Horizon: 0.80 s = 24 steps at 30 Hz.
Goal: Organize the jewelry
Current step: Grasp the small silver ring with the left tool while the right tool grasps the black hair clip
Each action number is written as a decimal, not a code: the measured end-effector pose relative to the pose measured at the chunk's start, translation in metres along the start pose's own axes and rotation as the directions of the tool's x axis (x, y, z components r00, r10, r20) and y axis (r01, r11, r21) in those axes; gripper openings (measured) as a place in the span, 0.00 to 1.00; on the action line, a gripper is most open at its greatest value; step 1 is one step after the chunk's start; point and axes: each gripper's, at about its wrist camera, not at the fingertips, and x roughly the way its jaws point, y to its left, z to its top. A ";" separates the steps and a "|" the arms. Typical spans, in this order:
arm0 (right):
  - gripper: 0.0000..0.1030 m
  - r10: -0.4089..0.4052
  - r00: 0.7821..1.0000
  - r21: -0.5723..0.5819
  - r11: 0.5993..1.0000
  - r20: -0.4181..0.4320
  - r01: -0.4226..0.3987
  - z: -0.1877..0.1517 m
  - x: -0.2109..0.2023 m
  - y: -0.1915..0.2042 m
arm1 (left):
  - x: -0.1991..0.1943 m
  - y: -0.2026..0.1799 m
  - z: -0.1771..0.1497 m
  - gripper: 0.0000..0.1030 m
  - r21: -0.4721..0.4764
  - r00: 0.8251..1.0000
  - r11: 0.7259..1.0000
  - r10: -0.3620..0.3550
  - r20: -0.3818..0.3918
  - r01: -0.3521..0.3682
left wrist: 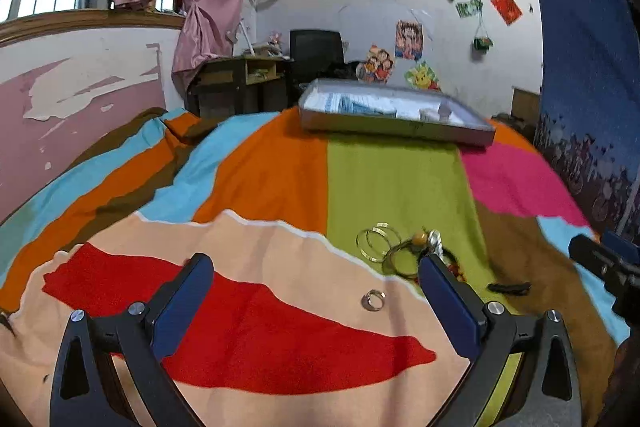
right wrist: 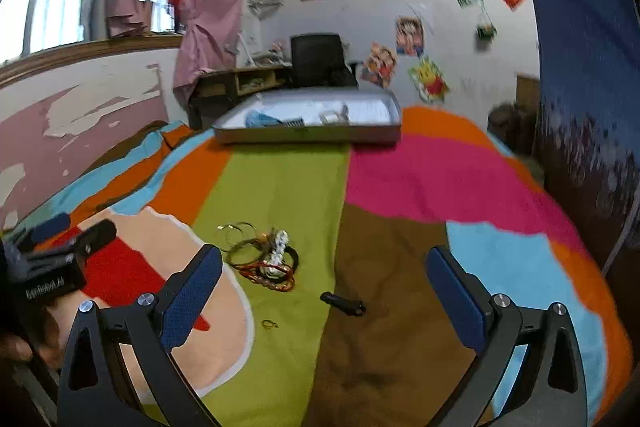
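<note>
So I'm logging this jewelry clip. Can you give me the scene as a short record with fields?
surface: striped blanket
jewelry pile: tangled bangles and beads on the green stripe
ring: silver ring, apart from the pile
dark piece: black clip, near the pile
box: open gray box at the far end
left gripper: open, empty
right gripper: open, empty

A bed's patchwork blanket [left wrist: 400,179] carries a grey tray [left wrist: 394,123] at top centre; bangles [left wrist: 378,241], a ring [left wrist: 373,299] and a black clip [left wrist: 509,287] lie lower right.
</note>
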 end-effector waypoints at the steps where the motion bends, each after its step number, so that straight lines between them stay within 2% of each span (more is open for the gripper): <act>1: 0.97 0.011 1.000 0.026 1.000 -0.006 -0.011 -0.003 0.008 -0.004 | 0.004 -0.001 -0.002 1.00 0.003 1.000 1.000 0.003 -0.006 -0.003; 6: 0.96 -0.014 0.993 0.101 0.995 -0.119 0.026 -0.022 0.049 -0.016 | 0.024 -0.006 -0.009 1.00 0.014 0.998 0.999 -0.030 -0.056 0.031; 9: 0.90 -0.024 0.988 0.093 0.995 -0.154 0.038 -0.030 0.065 -0.015 | 0.035 -0.009 -0.014 1.00 0.014 0.994 0.997 -0.068 -0.090 0.070; 12: 0.73 -0.020 0.981 0.090 0.995 -0.193 0.038 -0.036 0.078 -0.012 | 0.045 -0.013 -0.016 0.90 0.020 0.985 0.992 -0.120 -0.124 0.123; 16: 0.67 -0.012 0.974 0.103 0.994 -0.227 0.036 -0.042 0.089 -0.014 | 0.060 -0.018 -0.018 0.68 0.011 0.965 0.981 -0.190 -0.180 0.195; 19: 0.59 0.001 0.969 0.112 0.993 -0.246 0.028 -0.046 0.096 -0.015 | 0.071 -0.023 -0.023 0.57 0.004 0.945 0.970 -0.235 -0.229 0.242; 20: 0.55 0.006 0.967 0.116 0.993 -0.254 0.025 -0.048 0.100 -0.015 | 0.073 -0.024 -0.024 0.55 0.004 0.940 0.968 -0.241 -0.242 0.250; 24: 0.55 0.019 0.961 0.119 0.993 -0.277 0.015 -0.052 0.110 -0.011 | 0.085 -0.027 -0.030 0.47 -0.005 0.921 0.963 -0.261 -0.291 0.271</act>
